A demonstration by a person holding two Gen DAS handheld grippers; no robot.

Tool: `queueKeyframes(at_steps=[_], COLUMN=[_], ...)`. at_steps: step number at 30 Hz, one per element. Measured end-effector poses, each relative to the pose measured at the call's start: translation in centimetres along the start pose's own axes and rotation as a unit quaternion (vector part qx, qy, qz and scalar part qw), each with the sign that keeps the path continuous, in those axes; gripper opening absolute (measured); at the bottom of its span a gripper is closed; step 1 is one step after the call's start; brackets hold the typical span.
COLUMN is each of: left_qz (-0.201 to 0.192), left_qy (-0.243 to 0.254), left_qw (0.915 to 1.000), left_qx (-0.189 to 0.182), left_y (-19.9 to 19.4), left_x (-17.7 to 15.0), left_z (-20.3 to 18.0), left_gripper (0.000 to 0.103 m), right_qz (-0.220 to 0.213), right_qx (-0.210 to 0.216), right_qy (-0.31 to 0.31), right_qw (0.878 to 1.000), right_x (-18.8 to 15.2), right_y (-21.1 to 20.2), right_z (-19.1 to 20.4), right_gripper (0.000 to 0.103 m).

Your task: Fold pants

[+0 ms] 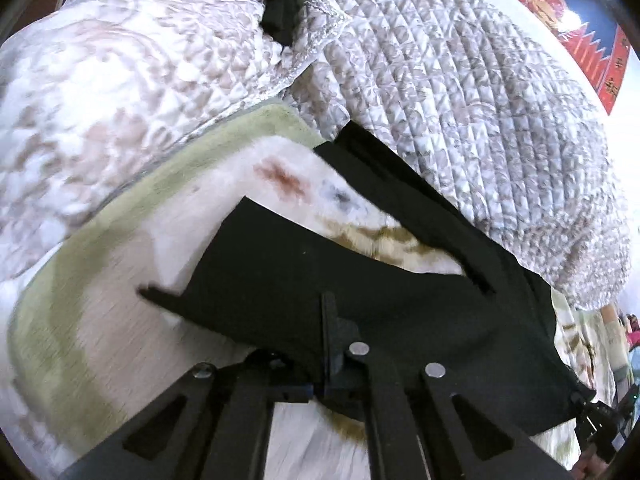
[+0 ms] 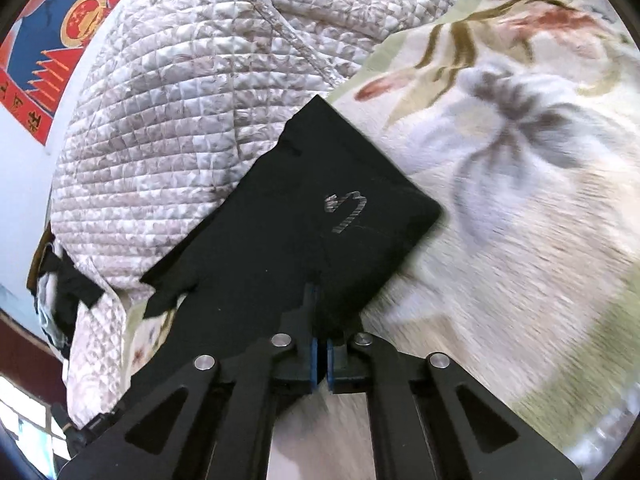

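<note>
Left wrist view: a bed spread with a pale floral blanket (image 1: 100, 320), a quilted grey-white comforter (image 1: 460, 100) heaped behind it and a red-and-blue poster (image 1: 580, 20) on the wall. The black pants (image 1: 360, 280) stretch away from the left gripper (image 1: 332, 360) toward the upper right, their long axis slanting along the comforter's edge. The jaws are pinched tight on the near edge of the cloth. At the far right, the right gripper (image 1: 596, 424) grips the same edge.

Right wrist view: the same blanket (image 2: 500, 260) fills the right side, with the comforter (image 2: 180, 120) on the left. The right gripper (image 2: 318, 344) has its jaws closed on the pants (image 2: 300, 220), which run straight ahead, ending in a folded edge with a small pale logo (image 2: 348, 210). Both hands hold the near edge, so I judge the coming fold carries it forward.
</note>
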State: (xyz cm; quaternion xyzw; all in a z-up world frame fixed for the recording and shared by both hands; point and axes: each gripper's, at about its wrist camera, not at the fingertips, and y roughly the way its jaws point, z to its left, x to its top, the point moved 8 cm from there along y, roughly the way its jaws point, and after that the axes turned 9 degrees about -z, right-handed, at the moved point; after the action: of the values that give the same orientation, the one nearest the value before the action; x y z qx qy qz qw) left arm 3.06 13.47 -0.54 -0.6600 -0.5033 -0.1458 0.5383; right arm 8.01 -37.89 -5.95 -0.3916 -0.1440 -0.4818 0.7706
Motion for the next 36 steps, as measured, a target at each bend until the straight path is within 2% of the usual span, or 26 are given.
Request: queueKeyframes(at_steps=[6, 10, 13, 16, 17, 20, 21, 23, 24, 25, 26, 29, 31, 36], left_qz=[0.029, 0.020, 0.014, 0.065, 0.068, 0.045, 0.036, 0.020, 0.009, -0.002, -0.011, 0.003, 0.023, 0.065], left_qy=[0.001, -0.001, 0.012, 0.007, -0.002, 0.012, 0.017, 0.017, 0.016, 0.017, 0.022, 0.052, 0.082, 0.135], left_qw=[0.9996, 0.9998, 0.9998, 0.9979, 0.9977, 0.9988, 0.9989, 0.9988, 0.9984, 0.9979, 0.9972, 0.9962, 0.9943, 0.9856], left_qx=[0.001, -0.006, -0.011, 0.004, 0.003, 0.013, 0.024, 0.043, 0.054, 0.063, 0.071, 0.069, 0.063, 0.077], left_y=[-2.9, -4.5, -5.7, -4.2, -4.2, -5.8, -6.4, -7.5, -8.0, -8.3, -8.3, -5.9, -3.3, 2.3], left_x=[-4.2, -4.1, -4.8, -7.7, -7.9, -6.9, -6.4, -5.0, -4.2, -3.4, -2.7, -1.2, -0.8, -1.1], left_z=[2.3, 1.9, 1.8, 2.6, 3.0, 3.2, 3.5, 4.6, 5.2, 5.7, 6.1, 5.6, 4.5, 3.2], left_gripper=[0.003, 0.004, 0.004, 0.005, 0.008, 0.014, 0.016, 0.029, 0.034, 0.043, 0.053, 0.058, 0.059, 0.059], right_qz=[0.014, 0.014, -0.001, 0.027, 0.047, 0.043, 0.042, 0.030, 0.016, 0.000, -0.016, -0.055, -0.063, -0.031], right_qx=[-0.023, -0.010, -0.017, -0.052, -0.059, -0.085, -0.085, -0.093, -0.107, -0.116, -0.127, -0.140, -0.139, -0.089], right_qy=[0.013, 0.037, 0.008, 0.028, 0.034, 0.021, 0.015, 0.016, 0.013, 0.012, 0.011, -0.014, -0.046, -0.112], right_qw=[1.000, 0.999, 1.000, 0.998, 0.997, 0.995, 0.995, 0.995, 0.994, 0.993, 0.992, 0.989, 0.987, 0.989], right_x=[-3.2, -3.9, -3.6, -4.7, -5.4, -5.7, -5.7, -5.3, -4.9, -4.5, -4.0, -2.3, -1.6, -2.0], right_y=[-4.2, -5.9, -8.0, -7.2, -6.6, -6.8, -7.1, -8.1, -8.8, -9.6, -10.5, -11.8, -11.3, -8.2], right_z=[-3.4, -3.7, -3.1, -5.5, -5.9, -5.7, -5.5, -5.5, -5.7, -5.8, -6.1, -5.2, -3.6, 1.4], right_gripper=[0.001, 0.001, 0.001, 0.001, 0.001, 0.003, 0.005, 0.021, 0.037, 0.042, 0.043, 0.043, 0.043, 0.043])
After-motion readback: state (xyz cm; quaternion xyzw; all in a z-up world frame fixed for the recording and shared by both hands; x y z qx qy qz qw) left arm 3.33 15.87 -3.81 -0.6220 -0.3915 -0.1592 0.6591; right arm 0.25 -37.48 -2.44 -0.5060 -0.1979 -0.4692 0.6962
